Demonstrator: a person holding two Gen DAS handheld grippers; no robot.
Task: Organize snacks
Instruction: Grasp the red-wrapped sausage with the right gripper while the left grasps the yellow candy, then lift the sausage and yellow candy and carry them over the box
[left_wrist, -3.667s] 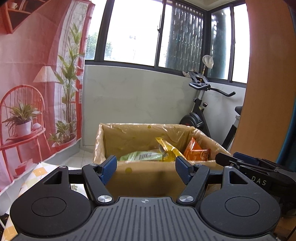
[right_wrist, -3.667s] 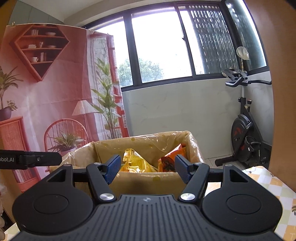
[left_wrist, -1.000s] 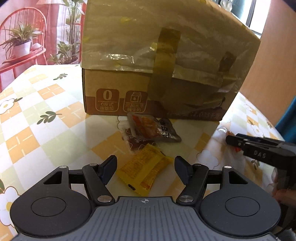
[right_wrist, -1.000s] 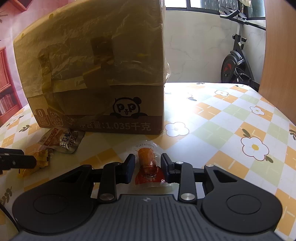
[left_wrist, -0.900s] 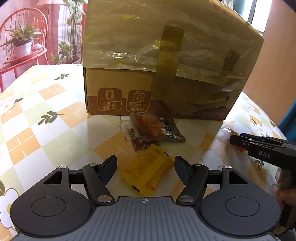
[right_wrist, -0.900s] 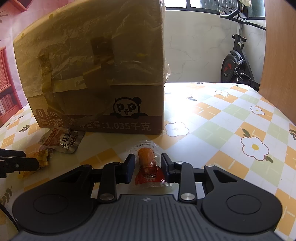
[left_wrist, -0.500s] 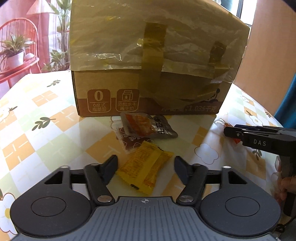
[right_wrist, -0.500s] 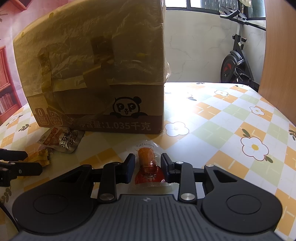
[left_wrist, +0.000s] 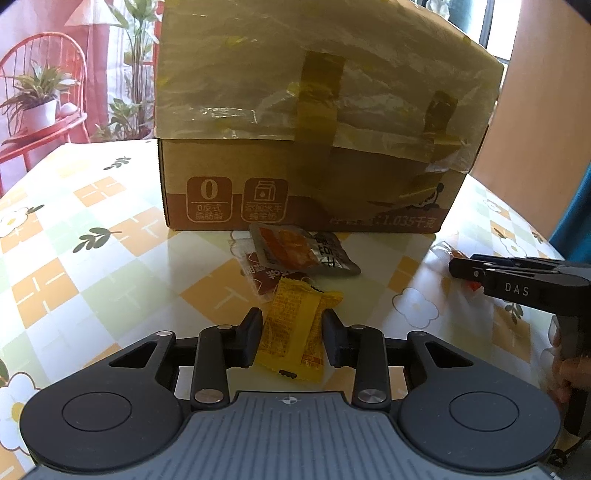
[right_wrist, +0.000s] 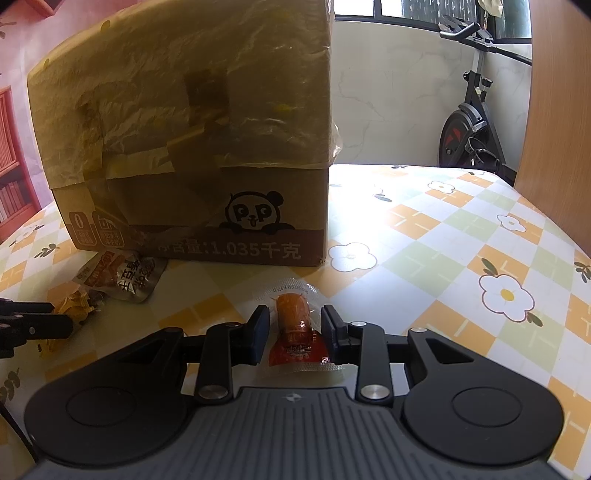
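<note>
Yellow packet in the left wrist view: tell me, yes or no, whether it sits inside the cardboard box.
No: the yellow packet lies on the table in front of the cardboard box, between the left tool's fingers.

- Daylight enters through the window (right_wrist: 454, 9) behind, blown out white.
- Strong glare whitens the table (right_wrist: 373, 218) beside the shadowed box (right_wrist: 184, 155).
- Fisheye bends edges; corners vignette dark.

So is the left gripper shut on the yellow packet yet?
Yes, shut. The left gripper has both pads against the sides of the yellow packet, which is pinched narrower between them on the table.
</note>
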